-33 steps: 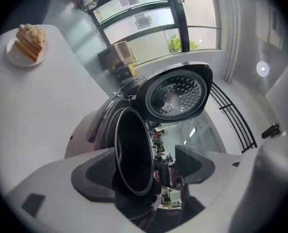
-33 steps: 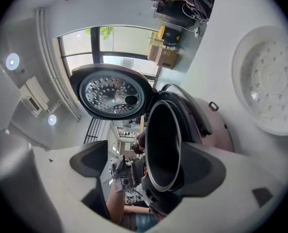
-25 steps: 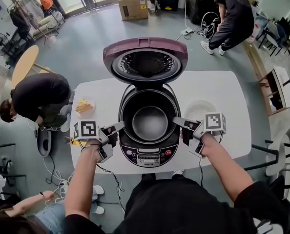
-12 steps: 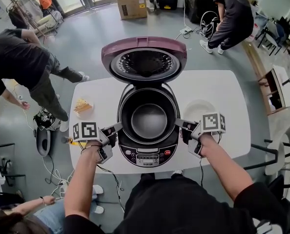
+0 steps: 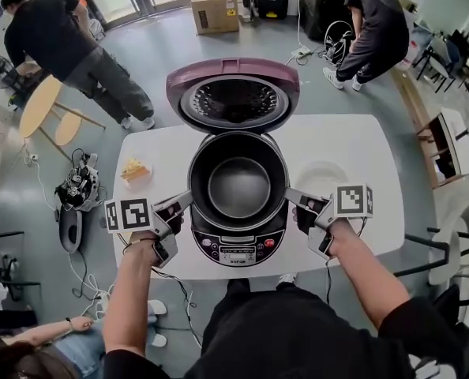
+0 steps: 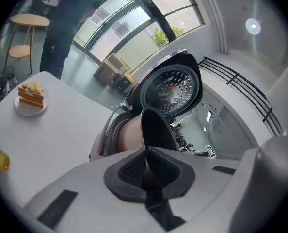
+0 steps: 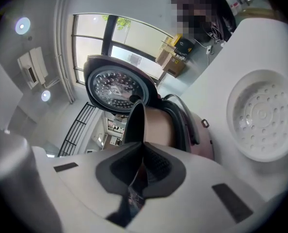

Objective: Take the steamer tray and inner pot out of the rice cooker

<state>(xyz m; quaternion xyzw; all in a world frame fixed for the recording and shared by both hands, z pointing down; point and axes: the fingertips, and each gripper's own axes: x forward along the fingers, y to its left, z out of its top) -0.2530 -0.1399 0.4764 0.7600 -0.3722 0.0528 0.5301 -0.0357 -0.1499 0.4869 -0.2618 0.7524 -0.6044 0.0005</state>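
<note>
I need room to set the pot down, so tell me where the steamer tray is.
In the head view the white steamer tray lies on the table, right of the rice cooker, just beyond the right gripper.

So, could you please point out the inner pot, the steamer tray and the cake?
inner pot (image 5: 239, 188), head view, on its bare floor.
steamer tray (image 7: 264, 116), right gripper view, on its perforated middle.
cake (image 6: 30, 94), left gripper view, on the slice's layered side.

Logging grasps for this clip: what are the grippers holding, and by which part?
Both hold the inner pot by its rim: the left gripper is shut on the rim's left side, the right gripper on its right side.
</note>
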